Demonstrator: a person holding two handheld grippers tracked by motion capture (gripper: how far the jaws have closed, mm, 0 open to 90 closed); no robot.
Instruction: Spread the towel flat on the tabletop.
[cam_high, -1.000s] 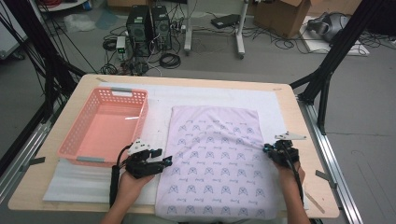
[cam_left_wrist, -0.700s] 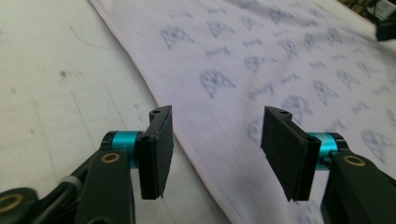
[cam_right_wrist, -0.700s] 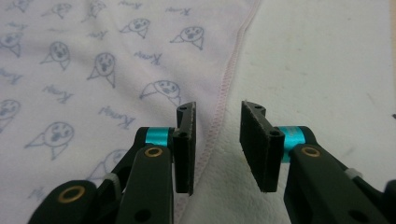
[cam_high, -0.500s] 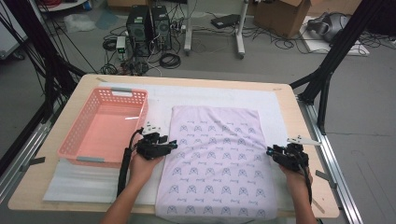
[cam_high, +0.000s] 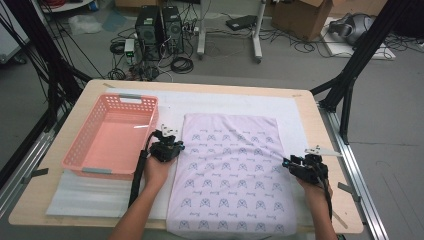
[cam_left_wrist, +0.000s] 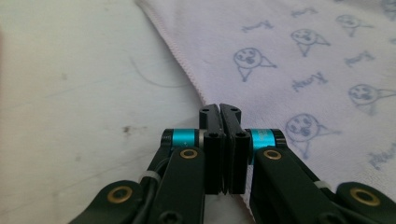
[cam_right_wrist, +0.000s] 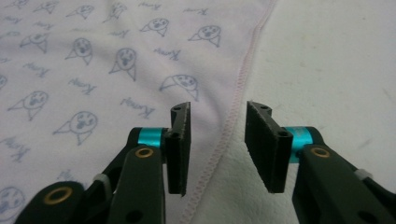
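A pale lilac cloth (cam_high: 230, 170) printed with small blue faces lies flat on the white mat. My left gripper (cam_high: 176, 147) is at the cloth's left edge. In the left gripper view its jaws (cam_left_wrist: 219, 108) have just closed, and they stand together on the hem of the cloth (cam_left_wrist: 289, 56). My right gripper (cam_high: 287, 162) is at the cloth's right edge. In the right gripper view its jaws (cam_right_wrist: 217, 112) have just been opening. They stand apart over the stitched hem of the cloth (cam_right_wrist: 93, 46) without pressing on it.
A pink plastic basket (cam_high: 80, 142) stands at the left of the wooden table (cam_high: 310, 110), close to my left hand. A white mat (cam_high: 240, 102) covers most of the tabletop. Black frame posts, computers and cables stand on the floor beyond the far edge.
My left hand has moved forward and right to the cloth's left edge, and its jaws have closed there. The right gripper's jaws have opened; that hand has hardly moved.
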